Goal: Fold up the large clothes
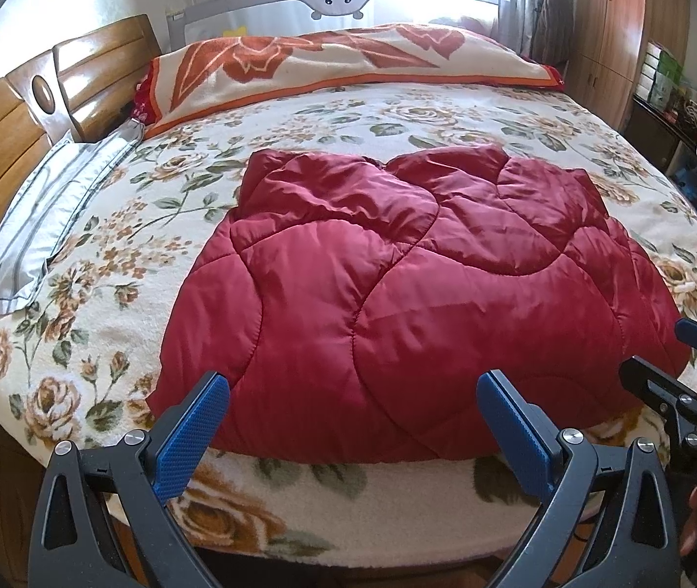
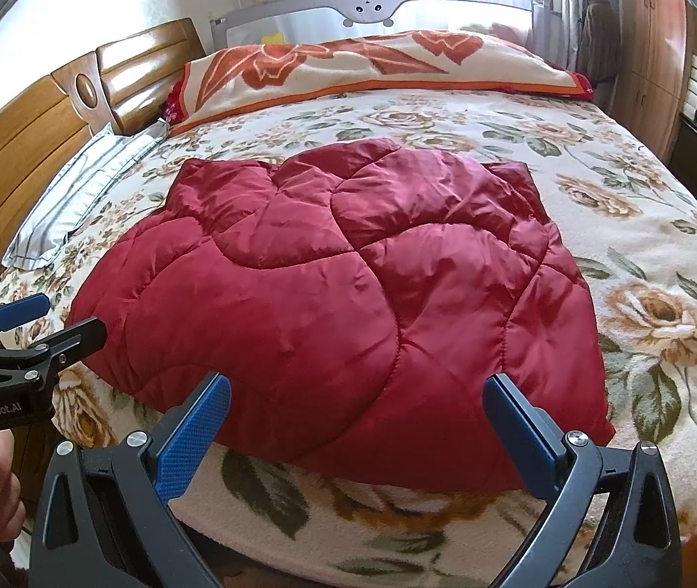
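Observation:
A dark red quilted padded garment [image 1: 397, 284] lies spread flat on the bed, its hem toward me; it also shows in the right wrist view [image 2: 338, 304]. My left gripper [image 1: 353, 392] is open and empty, hovering just before the garment's near edge toward its left side. My right gripper [image 2: 356, 394] is open and empty, just before the near edge toward the garment's right corner. The right gripper shows at the right edge of the left wrist view [image 1: 662, 353]. The left gripper shows at the left edge of the right wrist view [image 2: 49, 318].
The bed has a floral blanket [image 1: 118, 255]. A striped pillow [image 1: 49, 215] lies by the wooden headboard [image 1: 10, 112] on the left. A folded orange-flowered blanket [image 1: 338, 63] lies along the far side. Wardrobes [image 1: 608, 24] and cluttered shelves [image 1: 691, 98] stand at right.

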Available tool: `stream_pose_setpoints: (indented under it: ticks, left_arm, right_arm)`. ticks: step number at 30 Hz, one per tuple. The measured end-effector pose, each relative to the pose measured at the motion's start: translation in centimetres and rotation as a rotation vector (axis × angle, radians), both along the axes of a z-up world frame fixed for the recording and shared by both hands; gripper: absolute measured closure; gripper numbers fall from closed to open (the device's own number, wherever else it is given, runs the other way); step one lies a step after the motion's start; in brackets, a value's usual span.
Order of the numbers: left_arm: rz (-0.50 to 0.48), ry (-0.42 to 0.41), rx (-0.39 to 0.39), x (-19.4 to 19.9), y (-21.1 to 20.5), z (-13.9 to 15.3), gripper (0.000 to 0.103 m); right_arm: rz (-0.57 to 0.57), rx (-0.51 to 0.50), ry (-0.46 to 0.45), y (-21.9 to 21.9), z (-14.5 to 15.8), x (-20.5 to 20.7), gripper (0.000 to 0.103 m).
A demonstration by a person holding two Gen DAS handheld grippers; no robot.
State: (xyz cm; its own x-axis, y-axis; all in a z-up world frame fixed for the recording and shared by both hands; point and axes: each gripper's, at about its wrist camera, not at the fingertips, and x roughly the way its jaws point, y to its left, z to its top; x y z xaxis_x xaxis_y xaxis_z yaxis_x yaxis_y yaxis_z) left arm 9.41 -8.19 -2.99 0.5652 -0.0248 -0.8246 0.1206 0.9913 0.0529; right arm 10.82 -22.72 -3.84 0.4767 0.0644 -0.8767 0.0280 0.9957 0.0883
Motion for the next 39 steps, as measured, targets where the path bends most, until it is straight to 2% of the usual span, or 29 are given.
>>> stream_pose_setpoints:
  ticks: [39]
  left_arm:
    - [0.0, -0.013, 0.005, 0.24, -0.03, -0.04, 0.002]
  right_arm:
    - [-0.007, 0.002, -0.003, -0.13, 0.47, 0.22, 0.0]
